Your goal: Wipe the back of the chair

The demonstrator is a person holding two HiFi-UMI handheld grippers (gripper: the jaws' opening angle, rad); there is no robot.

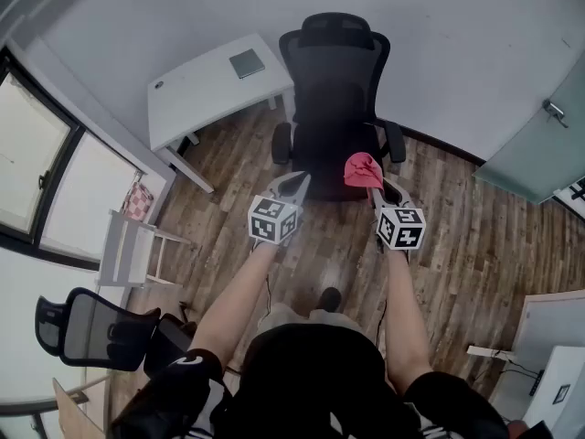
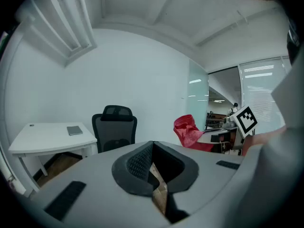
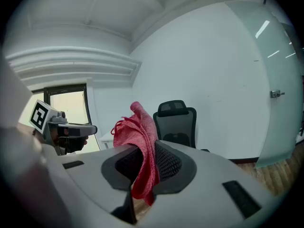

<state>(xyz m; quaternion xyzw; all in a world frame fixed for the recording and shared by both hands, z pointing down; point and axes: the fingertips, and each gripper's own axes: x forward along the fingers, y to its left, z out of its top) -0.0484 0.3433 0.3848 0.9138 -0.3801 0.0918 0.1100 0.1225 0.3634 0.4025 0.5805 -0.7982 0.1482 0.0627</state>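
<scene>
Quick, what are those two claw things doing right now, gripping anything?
Left gripper: closed, nothing between its jaws.
Right gripper: closed on a red cloth.

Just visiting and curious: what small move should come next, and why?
Probably carry the right gripper forward to the chair backrest: its jaws already pinch the red cloth, but the chair stands ahead of it, apart from the cloth.

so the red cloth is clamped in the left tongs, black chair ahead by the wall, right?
Wrong side: the red cloth is clamped in the right tongs, seen in the right gripper view. The black chair is ahead by the wall.
</scene>
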